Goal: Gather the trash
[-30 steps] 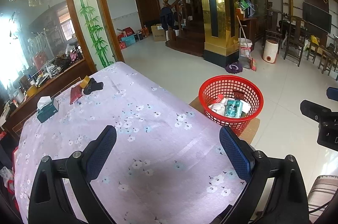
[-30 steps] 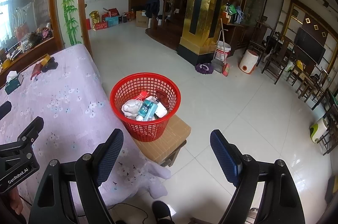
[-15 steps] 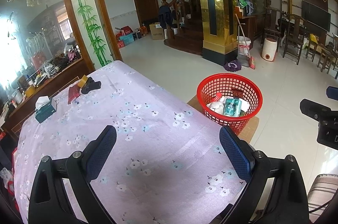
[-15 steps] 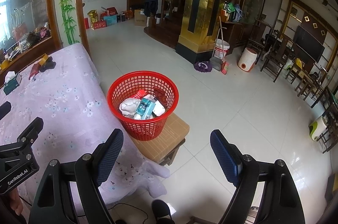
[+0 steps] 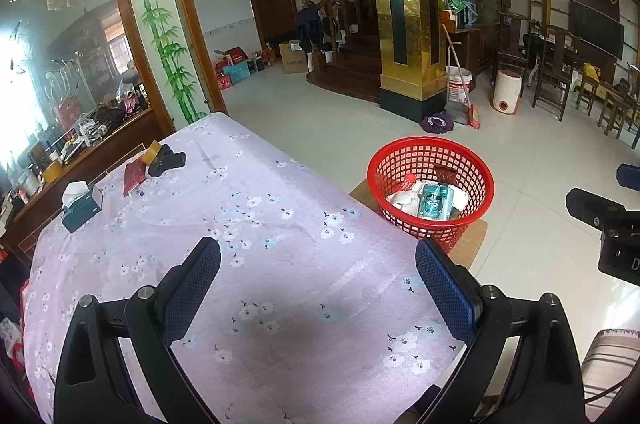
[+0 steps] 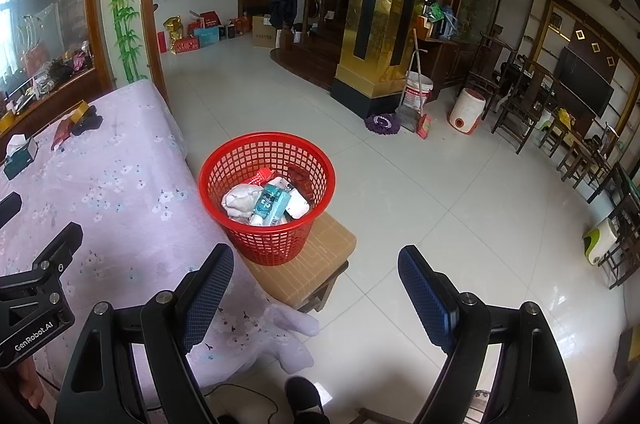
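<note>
I hold both hand-held grippers, left (image 5: 318,266) and right (image 6: 316,274), wide open and empty. Trash (image 6: 266,201) fills the red basket (image 6: 267,159) beside the surface (image 5: 248,207).

Basket: we see a red mesh basket (image 6: 267,195) upright on a stool.
Trash: a teal packet (image 6: 271,201), at its centre; crumpled white paper (image 6: 240,200) at 9 o'clock.

The bottom edge cut off the arms of my left gripper (image 5: 318,266) and my right gripper (image 6: 316,274), so I saw neither of my hands whole. The red basket (image 6: 267,159) hid its lower trash under a teal packet (image 6: 271,203) and a white wad (image 6: 239,201); print on the packet was too small to read. Perhaps a wallet, the dark thing (image 5: 167,161) at the table's far end stayed unclear. The stool (image 6: 328,256) was largely covered by the basket.
</note>
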Demonstrator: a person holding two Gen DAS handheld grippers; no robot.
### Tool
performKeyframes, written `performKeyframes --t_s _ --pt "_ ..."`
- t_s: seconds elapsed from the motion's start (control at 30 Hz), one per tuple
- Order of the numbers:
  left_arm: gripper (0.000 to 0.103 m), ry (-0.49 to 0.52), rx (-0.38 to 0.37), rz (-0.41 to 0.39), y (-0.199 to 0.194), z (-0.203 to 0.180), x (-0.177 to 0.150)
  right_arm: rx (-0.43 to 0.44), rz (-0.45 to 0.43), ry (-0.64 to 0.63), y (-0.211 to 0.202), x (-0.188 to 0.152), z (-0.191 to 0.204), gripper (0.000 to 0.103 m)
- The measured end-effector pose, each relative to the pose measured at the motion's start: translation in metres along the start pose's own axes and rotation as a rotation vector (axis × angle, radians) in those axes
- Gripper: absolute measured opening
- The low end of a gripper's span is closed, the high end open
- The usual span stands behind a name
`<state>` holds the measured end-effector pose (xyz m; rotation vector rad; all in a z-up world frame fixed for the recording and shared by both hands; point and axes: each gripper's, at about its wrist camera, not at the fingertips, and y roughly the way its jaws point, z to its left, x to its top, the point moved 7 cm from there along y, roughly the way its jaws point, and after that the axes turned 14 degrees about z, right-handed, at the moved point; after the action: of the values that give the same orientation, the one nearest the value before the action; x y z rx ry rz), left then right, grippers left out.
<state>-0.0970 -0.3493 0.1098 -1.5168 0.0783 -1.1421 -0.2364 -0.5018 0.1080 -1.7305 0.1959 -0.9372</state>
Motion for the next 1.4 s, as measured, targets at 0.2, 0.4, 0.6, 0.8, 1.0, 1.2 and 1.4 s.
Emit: performKeyframes --t_s 0.2,0.4,0.6,0.8,1.0,1.2,1.4 --pt "0.097 0.001 -0.007 0.005 0.002 0.000 -0.001 0.001 0.001 -0.001 0.000 0.001 0.001 0.088" --pt "0.097 -0.001 -0.010 0.009 0.004 0.000 -0.001 0.001 0.004 -0.002 0.001 0.000 0.001 0.088" --pt "0.097 -0.005 -0.015 0.015 0.007 -0.001 -0.004 -0.001 0.011 -0.011 0.007 -0.002 0.002 0.088" --pt "0.097 -0.015 -0.014 0.019 0.010 0.003 -0.006 0.002 0.017 -0.027 0.008 0.003 0.006 0.088" --pt "0.097 -0.025 -0.013 0.022 0.009 0.007 -0.007 0.003 0.023 -0.044 0.009 0.006 0.008 0.088" --pt "0.097 -0.024 -0.015 0.021 0.009 0.009 -0.005 0.003 0.026 -0.052 0.008 0.008 0.008 0.088" --pt "0.097 -0.024 -0.016 0.024 0.010 0.010 -0.005 0.001 0.032 -0.069 0.009 0.013 0.012 0.088"
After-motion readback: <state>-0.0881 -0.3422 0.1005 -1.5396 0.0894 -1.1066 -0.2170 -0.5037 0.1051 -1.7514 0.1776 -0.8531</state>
